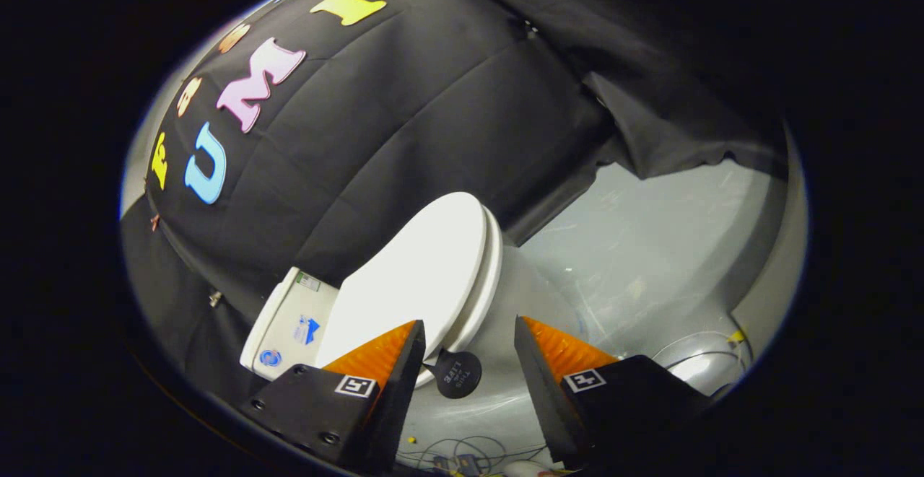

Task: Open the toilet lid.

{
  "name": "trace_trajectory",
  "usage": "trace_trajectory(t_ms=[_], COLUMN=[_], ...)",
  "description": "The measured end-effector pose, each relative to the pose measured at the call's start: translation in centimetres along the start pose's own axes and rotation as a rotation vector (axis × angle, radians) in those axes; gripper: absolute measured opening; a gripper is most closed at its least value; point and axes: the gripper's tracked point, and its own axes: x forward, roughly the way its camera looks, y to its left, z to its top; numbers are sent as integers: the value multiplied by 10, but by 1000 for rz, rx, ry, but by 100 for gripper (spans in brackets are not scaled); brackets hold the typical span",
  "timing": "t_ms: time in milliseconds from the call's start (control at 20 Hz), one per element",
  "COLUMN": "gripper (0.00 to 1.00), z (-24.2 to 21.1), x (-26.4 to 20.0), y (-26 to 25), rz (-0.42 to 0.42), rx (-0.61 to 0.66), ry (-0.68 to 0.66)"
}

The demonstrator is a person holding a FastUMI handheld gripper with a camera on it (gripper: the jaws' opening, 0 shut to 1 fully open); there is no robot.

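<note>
A white toilet stands against the black cloth wall, its lid [419, 282] down flat on the seat, its tank [285, 322] behind. A round black tab [458, 374] hangs from the lid's front edge, in the gap between my two fingers and nearer the left one. My gripper [469, 336] is open, its fingers spread either side of the lid's front rim. The left finger [393, 354] overlaps the lid's near edge; the right finger [552, 354] is beside the bowl [520, 289]. Neither finger presses on the tab.
Grey floor [650, 246] stretches beyond the toilet to the right. Loose cables [462, 455] lie on the floor below the fingers, and a thin cable loop [704, 351] lies past the right finger. Black cloth [404, 116] hangs behind the toilet.
</note>
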Motion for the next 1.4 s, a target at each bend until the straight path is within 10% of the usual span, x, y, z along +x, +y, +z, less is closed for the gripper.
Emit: trace_trajectory(t_ms=[250, 500, 650, 800, 1050, 1100, 1400], gripper=[79, 48, 47, 18, 17, 5, 5], z=[-28, -43, -40, -38, -50, -41, -37], x=[5, 8, 8, 11, 64, 40, 24], y=[-10, -1, 5, 5, 15, 3, 10], rz=[29, 107, 134, 155, 154, 174, 135], rx=[199, 338, 401, 447, 517, 522, 487], ry=[68, 117, 93, 88, 81, 91, 105])
